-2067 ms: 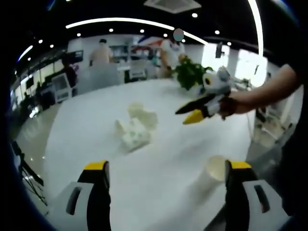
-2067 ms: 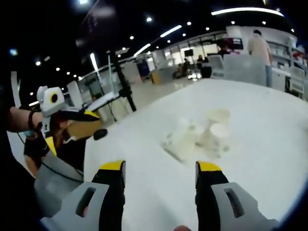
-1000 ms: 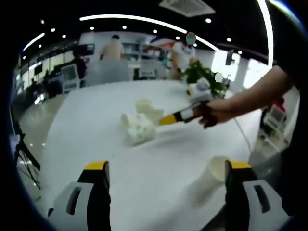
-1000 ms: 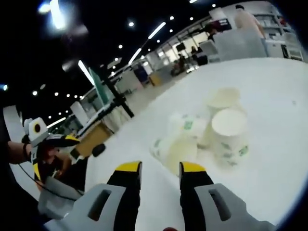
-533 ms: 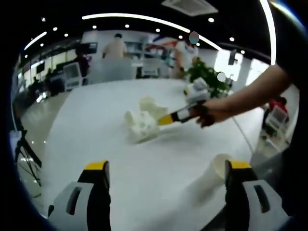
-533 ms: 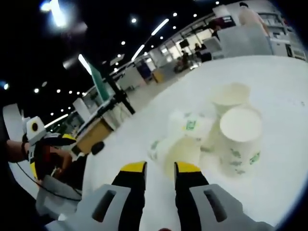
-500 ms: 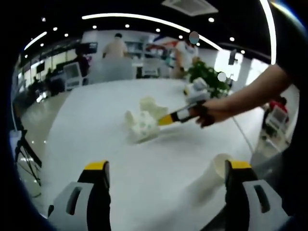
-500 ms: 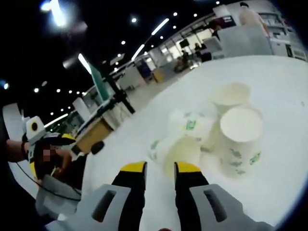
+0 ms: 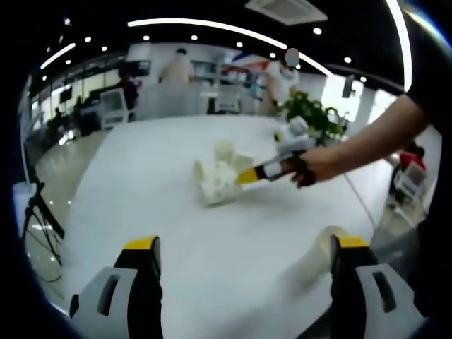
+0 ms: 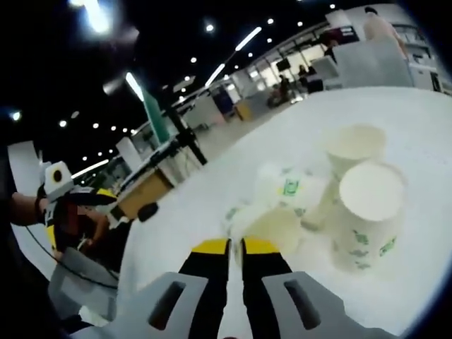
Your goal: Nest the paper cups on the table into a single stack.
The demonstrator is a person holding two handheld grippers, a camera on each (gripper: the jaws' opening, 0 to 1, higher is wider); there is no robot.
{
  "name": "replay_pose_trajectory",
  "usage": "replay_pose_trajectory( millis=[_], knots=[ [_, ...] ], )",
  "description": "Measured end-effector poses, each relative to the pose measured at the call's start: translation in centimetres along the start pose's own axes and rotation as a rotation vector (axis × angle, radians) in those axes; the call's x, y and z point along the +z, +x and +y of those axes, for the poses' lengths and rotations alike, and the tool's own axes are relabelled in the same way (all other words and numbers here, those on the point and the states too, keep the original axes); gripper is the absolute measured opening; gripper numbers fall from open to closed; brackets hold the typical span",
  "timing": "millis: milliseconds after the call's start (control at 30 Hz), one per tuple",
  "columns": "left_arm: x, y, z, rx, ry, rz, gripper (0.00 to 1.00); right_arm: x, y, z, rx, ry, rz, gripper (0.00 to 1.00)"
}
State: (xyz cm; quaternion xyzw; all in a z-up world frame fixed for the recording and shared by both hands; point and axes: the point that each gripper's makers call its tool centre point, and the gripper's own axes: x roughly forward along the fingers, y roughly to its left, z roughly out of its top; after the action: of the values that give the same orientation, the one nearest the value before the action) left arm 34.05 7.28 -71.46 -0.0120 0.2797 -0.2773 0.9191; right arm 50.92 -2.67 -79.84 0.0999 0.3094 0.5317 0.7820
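Four cups (image 10: 332, 194) clustered just ahead of the right gripper (image 10: 235, 247), jaws now narrowed from spread, pinching the near cup's rim (image 10: 272, 224) (first pick under way, apparently). Left gripper (image 9: 240, 247) spread wide, idle; lone cup (image 9: 325, 247) beside its right jaw.

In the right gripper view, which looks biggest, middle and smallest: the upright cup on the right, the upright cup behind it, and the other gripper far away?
1. Nearest upright cup, looks largest.
2. Upright cup behind it, smaller, though it sits farther from the camera, so the true sizes may match.
3. Left gripper, looks smallest, but it is farthest away.
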Motion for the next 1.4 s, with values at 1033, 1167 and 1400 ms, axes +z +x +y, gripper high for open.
replay_pose_trajectory(
  millis=[1033, 1167, 1400],
  knots=[
    [1.0, -0.7, -2.4, -0.047, 0.092, -0.003, 0.98, 0.2, -8.1, 4.9, 0.0, -0.044, -0.037, 0.0],
    [1.0, -0.7, -3.0, -0.064, 0.097, -0.007, 0.98, -0.1, -9.8, 5.7, -0.01, -0.066, -0.035, 0.0],
    [1.5, -0.9, -3.4, -0.082, 0.117, -0.012, 0.97, 0.1, -12.9, 7.4, -0.016, -0.112, -0.046, 0.0]
  ],
)
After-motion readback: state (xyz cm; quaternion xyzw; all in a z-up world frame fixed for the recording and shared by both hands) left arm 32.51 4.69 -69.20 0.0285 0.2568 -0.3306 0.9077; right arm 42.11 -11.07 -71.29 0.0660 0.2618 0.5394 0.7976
